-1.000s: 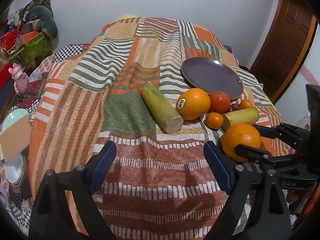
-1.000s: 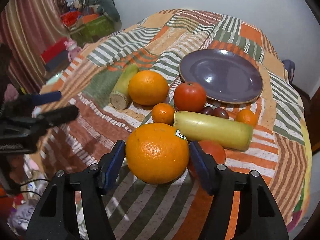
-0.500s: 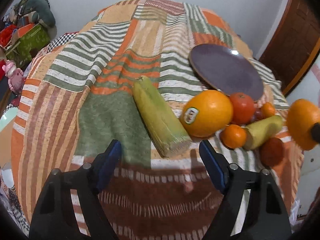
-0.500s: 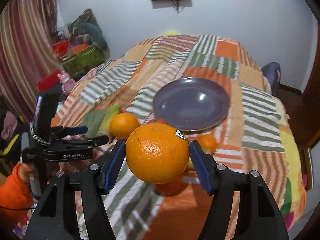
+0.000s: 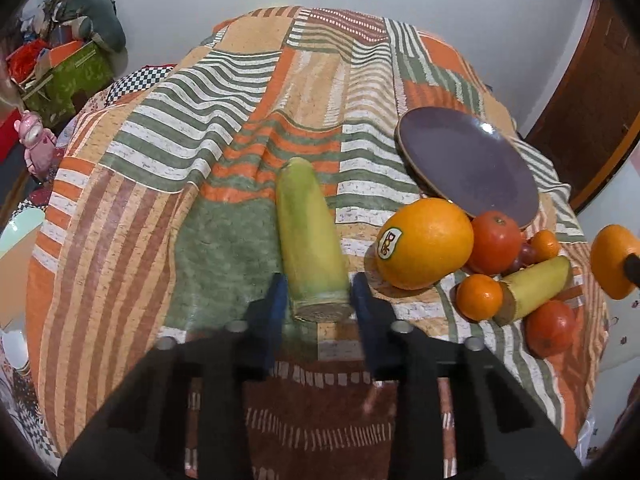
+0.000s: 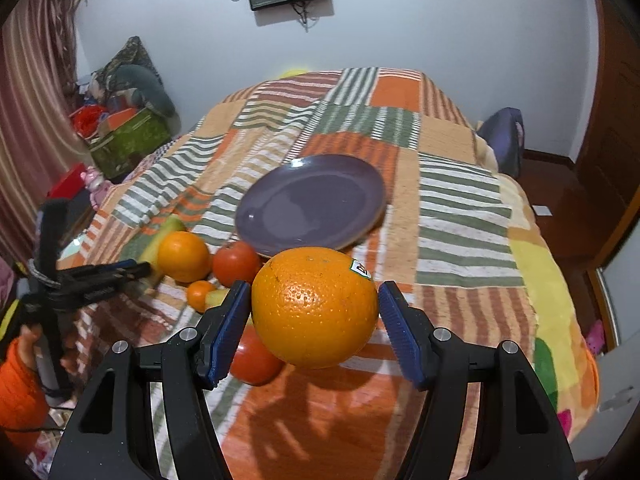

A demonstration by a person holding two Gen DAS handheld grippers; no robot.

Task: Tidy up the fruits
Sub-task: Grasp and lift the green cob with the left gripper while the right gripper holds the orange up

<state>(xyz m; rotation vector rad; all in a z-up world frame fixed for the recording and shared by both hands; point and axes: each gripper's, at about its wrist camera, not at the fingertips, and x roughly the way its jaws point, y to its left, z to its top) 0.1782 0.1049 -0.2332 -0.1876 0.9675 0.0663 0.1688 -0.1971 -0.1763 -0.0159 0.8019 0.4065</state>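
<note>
A green-yellow corn cob (image 5: 308,232) lies on the striped blanket with its cut end toward me. My left gripper (image 5: 320,292) is closing on that end, and both blue pads touch its sides. My right gripper (image 6: 315,320) is shut on a large orange (image 6: 315,306) and holds it in the air, short of the purple plate (image 6: 312,204). Beside the plate (image 5: 468,160) lie a stickered orange (image 5: 426,242), a tomato (image 5: 496,242), a mandarin (image 5: 479,297), a second cob (image 5: 536,288) and another tomato (image 5: 550,328). The left gripper (image 6: 136,270) shows at the left of the right wrist view.
A patchwork blanket (image 6: 460,184) covers the bed. A green box (image 5: 68,76) with clutter and a pink toy (image 5: 36,144) sit off its left side. A wooden door (image 5: 592,112) is on the right. A hand in an orange sleeve (image 6: 16,380) holds the left gripper's handle.
The left gripper moved in over the corn and its jaws narrowed onto the cut end. The right gripper carried the orange up off the blanket, away from the fruit pile toward the plate.
</note>
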